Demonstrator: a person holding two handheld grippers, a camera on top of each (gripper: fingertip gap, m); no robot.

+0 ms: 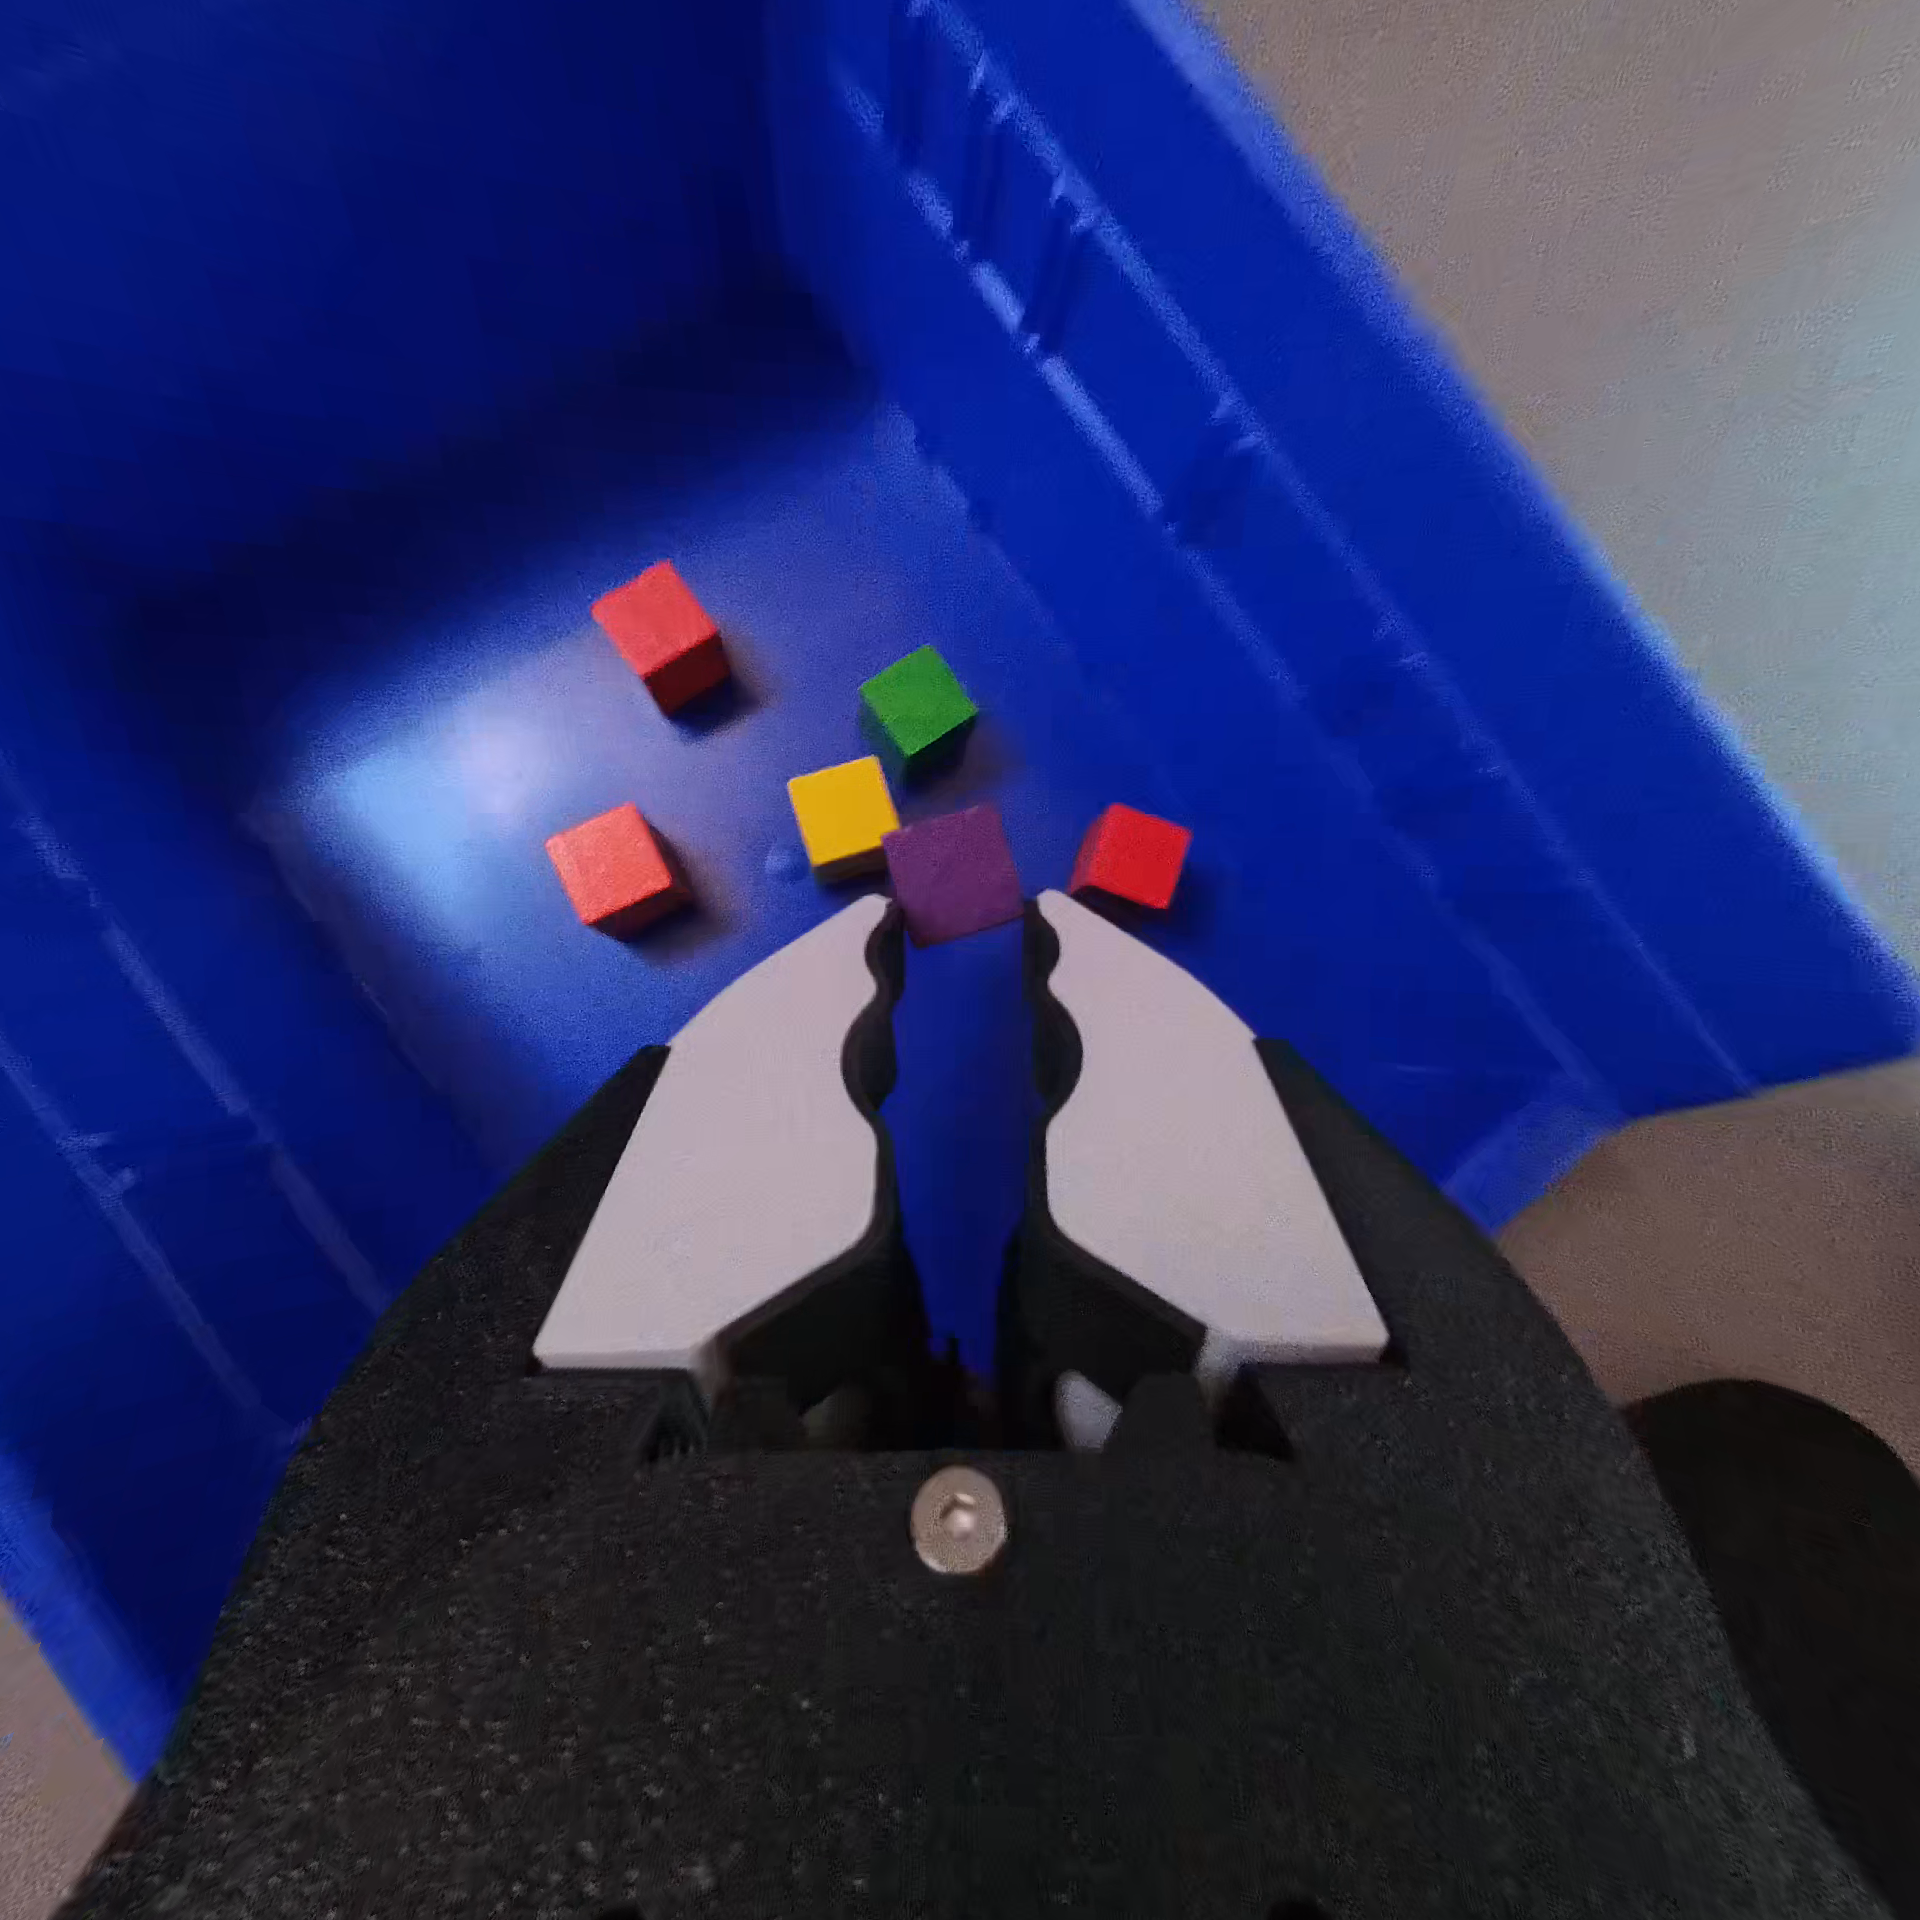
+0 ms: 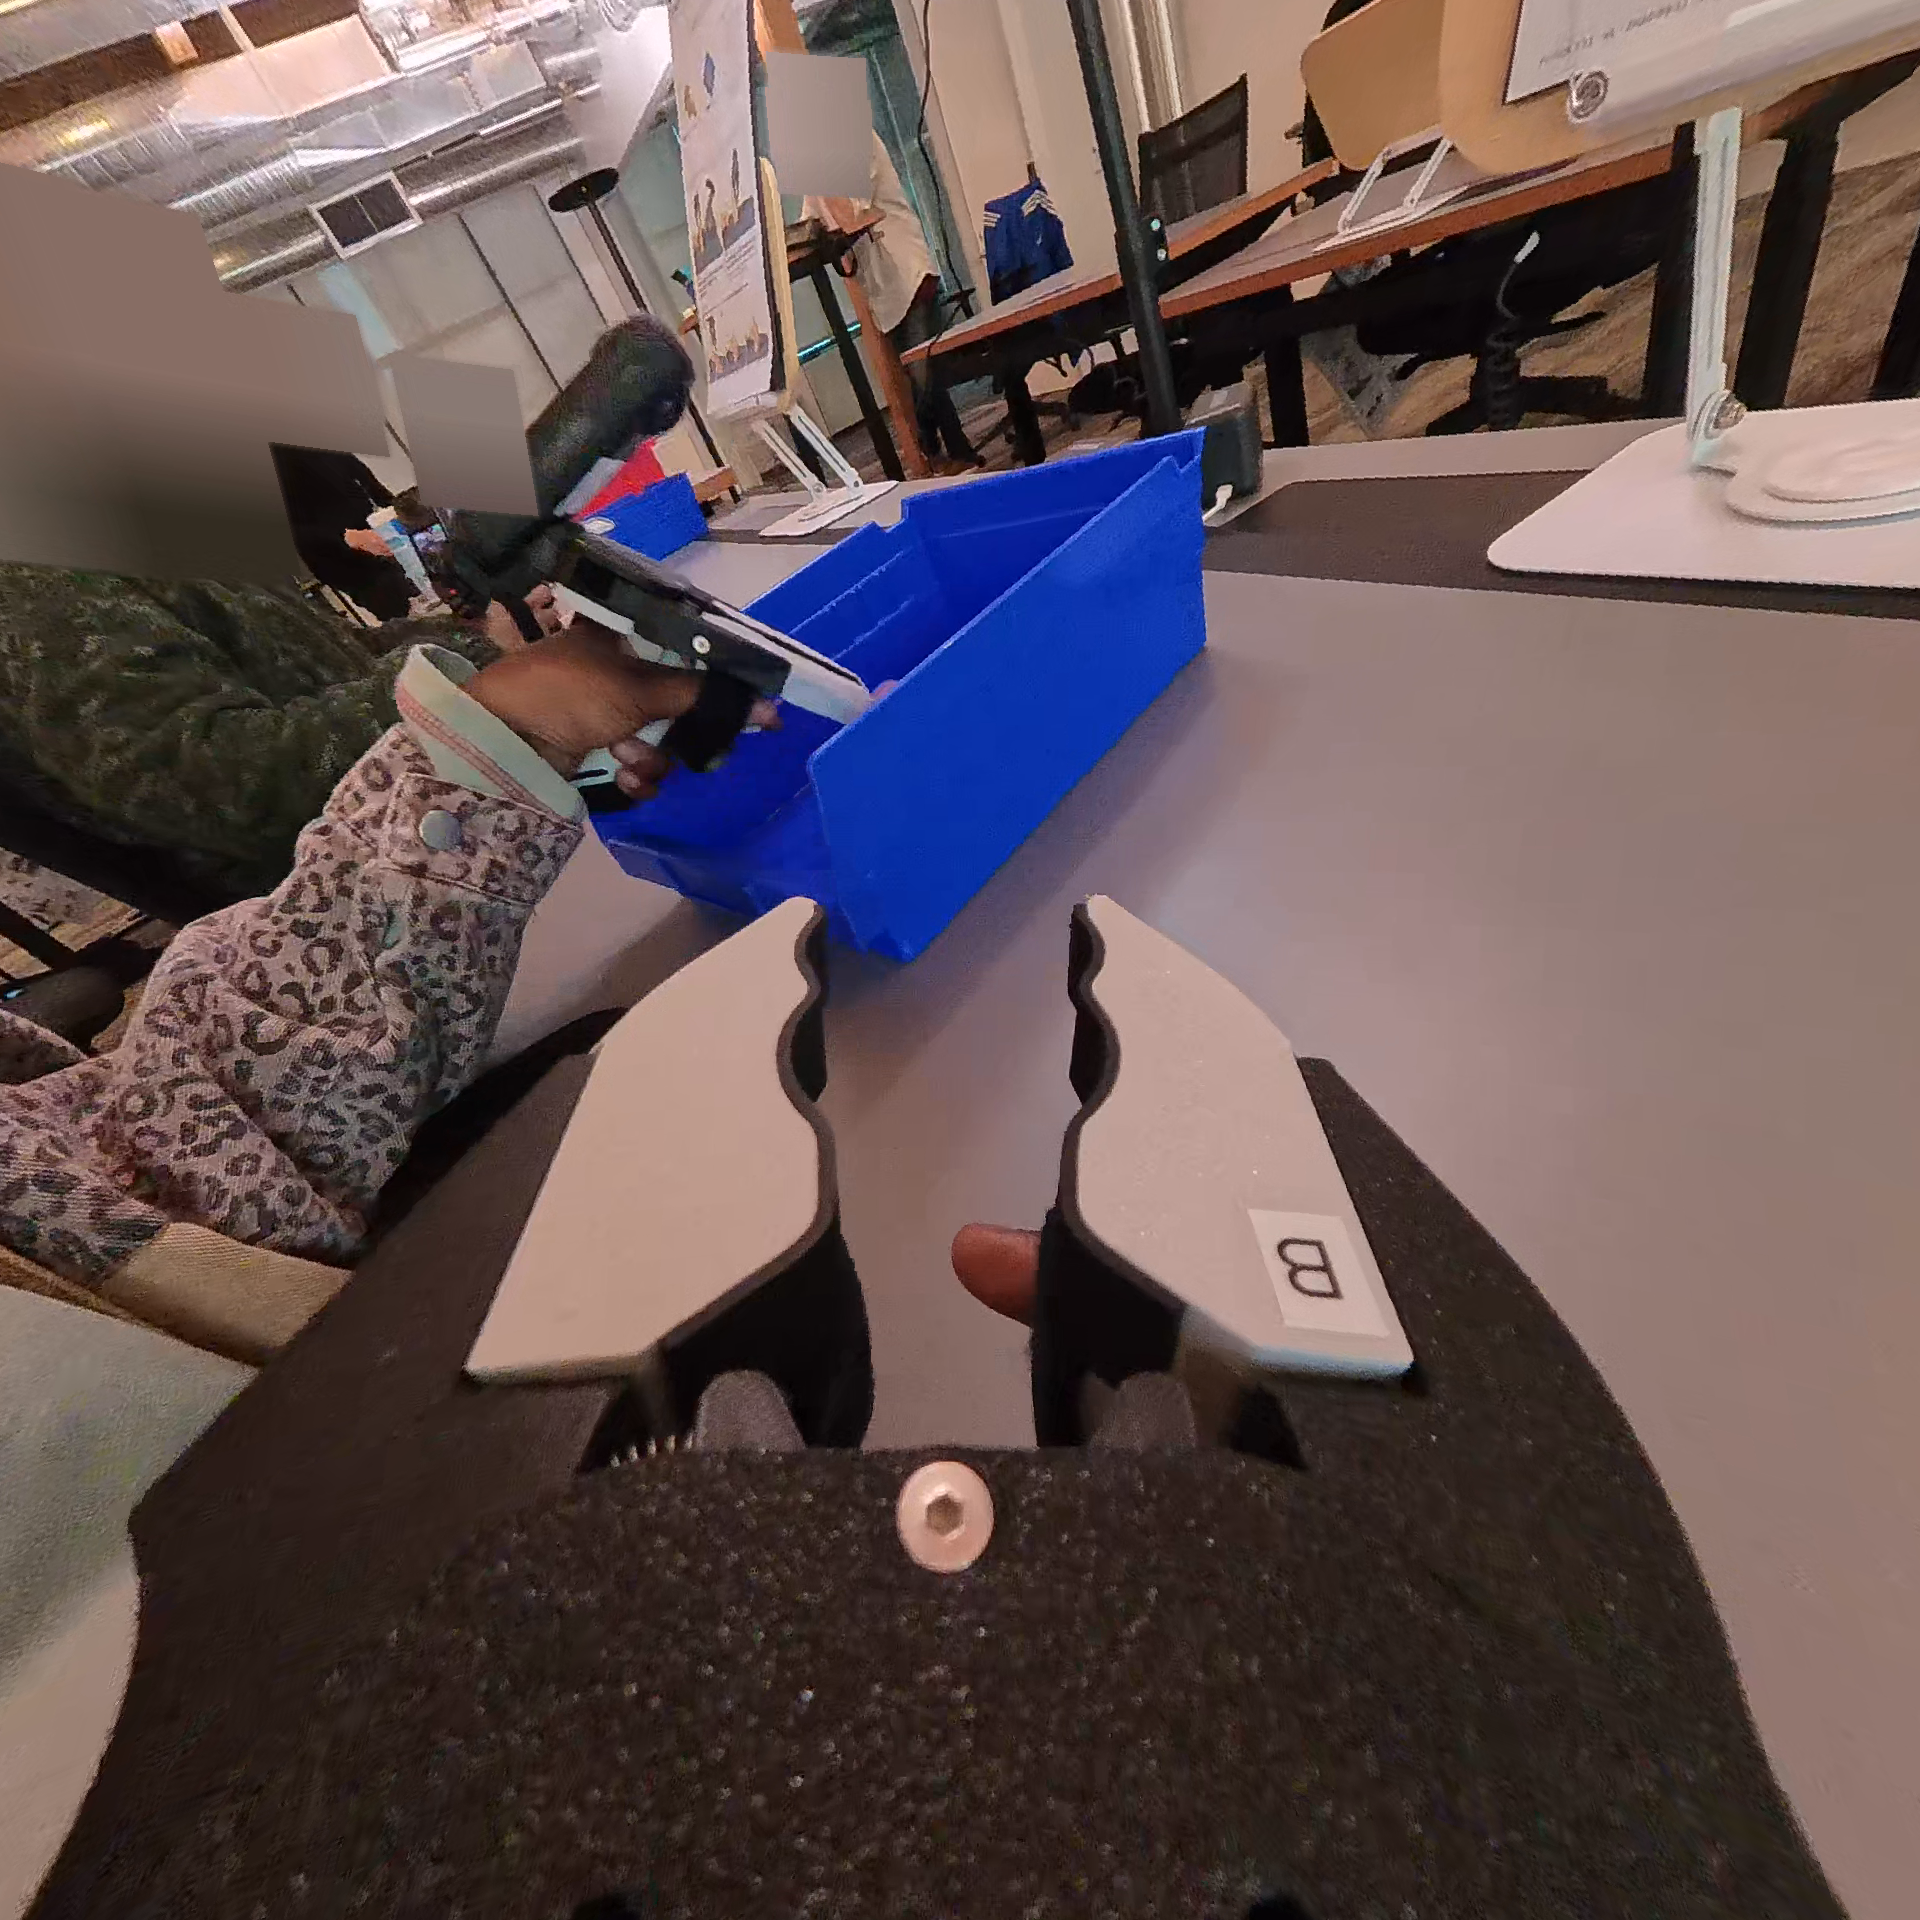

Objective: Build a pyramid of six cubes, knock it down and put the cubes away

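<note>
A purple cube [image 1: 954, 873], judged light, stiff and best taken by flat sides, is pinched by the left gripper [image 1: 961, 909]; the right gripper [image 2: 948, 920] is held apart, empty.

blue bin [image 1: 1351, 582] walls hem the left claw [image 1: 961, 909], yellow cube [image 1: 842, 810] and red cube [image 1: 1130, 854] flank it

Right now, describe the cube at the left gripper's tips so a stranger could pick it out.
Look into the blue bin on the grey table; six small cubes show above its floor. The one meant is the purple cube, at the tips of the left gripper, between the yellow cube and a red cube. It is the only purple one.
</note>
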